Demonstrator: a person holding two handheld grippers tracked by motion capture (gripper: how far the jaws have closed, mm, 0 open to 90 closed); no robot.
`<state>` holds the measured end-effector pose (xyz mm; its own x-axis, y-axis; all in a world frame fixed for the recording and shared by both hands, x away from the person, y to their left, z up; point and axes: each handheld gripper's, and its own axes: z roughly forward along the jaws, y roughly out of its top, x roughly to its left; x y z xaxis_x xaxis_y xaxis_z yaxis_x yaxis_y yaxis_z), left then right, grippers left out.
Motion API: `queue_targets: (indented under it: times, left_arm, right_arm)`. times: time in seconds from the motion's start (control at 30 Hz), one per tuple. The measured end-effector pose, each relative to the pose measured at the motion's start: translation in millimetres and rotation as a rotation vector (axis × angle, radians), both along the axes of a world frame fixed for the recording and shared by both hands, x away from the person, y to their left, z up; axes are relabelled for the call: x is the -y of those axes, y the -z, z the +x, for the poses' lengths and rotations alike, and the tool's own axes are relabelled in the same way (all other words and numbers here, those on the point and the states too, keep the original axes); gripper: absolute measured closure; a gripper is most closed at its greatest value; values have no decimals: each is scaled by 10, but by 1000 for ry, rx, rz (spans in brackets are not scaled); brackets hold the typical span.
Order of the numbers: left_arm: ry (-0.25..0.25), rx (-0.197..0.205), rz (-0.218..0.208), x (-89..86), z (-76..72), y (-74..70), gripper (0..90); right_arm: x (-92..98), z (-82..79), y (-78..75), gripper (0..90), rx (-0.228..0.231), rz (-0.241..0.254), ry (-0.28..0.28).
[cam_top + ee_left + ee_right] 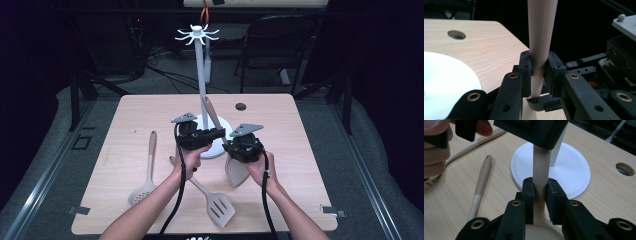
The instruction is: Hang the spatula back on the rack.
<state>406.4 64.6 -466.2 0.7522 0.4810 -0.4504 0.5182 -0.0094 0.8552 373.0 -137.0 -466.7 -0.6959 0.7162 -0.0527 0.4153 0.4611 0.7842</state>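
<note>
Handle (541, 37) of our spatula (236, 170) stood clamped between both grippers' jaws: left gripper (538, 72) higher, right gripper (540, 195) nearer the blade.

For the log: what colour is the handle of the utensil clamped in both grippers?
Pale pinkish beige handle, plain with no pattern; clearest in the left gripper view.

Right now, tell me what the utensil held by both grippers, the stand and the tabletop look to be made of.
Utensil: probably silicone or plastic, matte beige; smooth, no grain, no glare, handle and head look like one piece.
Stand: likely plastic or painted metal, matte white; even colour on pole and round base.
Tabletop: wood or wood-look laminate, satin; pale straight grain lines, which one is unclear.
</note>
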Motion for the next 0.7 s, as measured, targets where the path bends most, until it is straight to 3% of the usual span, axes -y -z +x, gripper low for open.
queue_targets:
  times: [0.13,0.3,0.53,0.7]
  left_arm:
    - [29,18,5,11,8,-49,773]
    - [21,54,44,-31,63,-121,774]
    - [29,79,89,-105,133,-194,774]
    - [54,126,133,-130,148,-272,774]
  right_arm:
    - [45,-21,-29,770,9,25,0]
    - [141,-25,-54,662,7,60,1]
    - [282,5,-51,462,-22,83,-11]
    - [375,29,-27,280,-39,94,-5]
